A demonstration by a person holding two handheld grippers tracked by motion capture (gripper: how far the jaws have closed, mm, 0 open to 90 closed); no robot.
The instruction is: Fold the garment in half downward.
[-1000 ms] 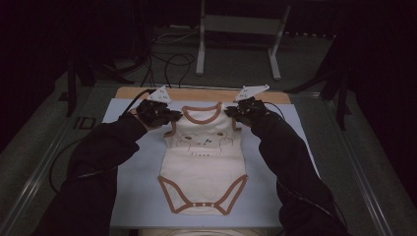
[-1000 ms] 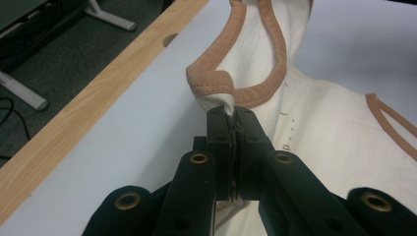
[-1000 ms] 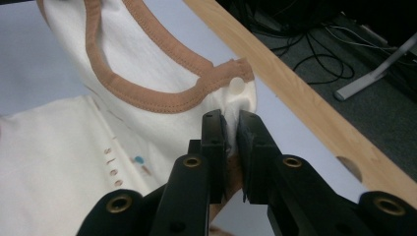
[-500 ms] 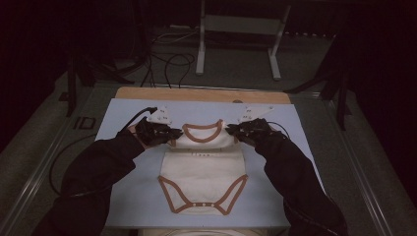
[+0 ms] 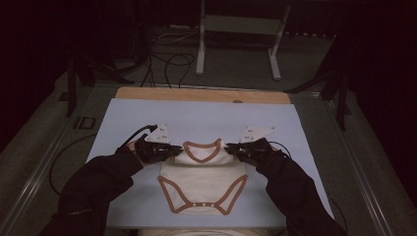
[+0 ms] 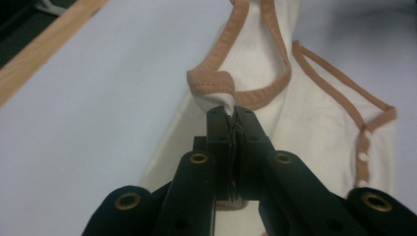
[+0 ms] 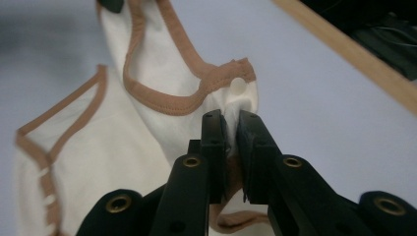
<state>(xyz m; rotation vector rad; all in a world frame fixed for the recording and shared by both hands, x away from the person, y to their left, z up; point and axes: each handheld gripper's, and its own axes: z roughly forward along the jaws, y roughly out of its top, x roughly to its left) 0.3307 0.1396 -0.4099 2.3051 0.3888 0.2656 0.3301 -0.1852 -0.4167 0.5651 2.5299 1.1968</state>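
Now we pinch both shoulders of bodysuit (image 5: 202, 177), lower centre of high view, on blue mat (image 5: 206, 115). Left gripper (image 5: 169, 150) jaws closed tight on bunched shoulder corner, brown trim just beyond tips. Right gripper (image 5: 235, 148) jaws nearly closed, white cloth clamped between, snap stud just above. Symmetric grip likely to keep garment spread flat and taut; crotch end rests toward frame bottom.

A lab or recording rig is indicated; the table (image 5: 314, 147) is covered with a pale blue sheet over a wooden board; behind the table, loose cables (image 5: 169, 61) are seen on grey carpet; beside them, a metal stand (image 5: 241, 29) is seen; surroundings are kept dark.
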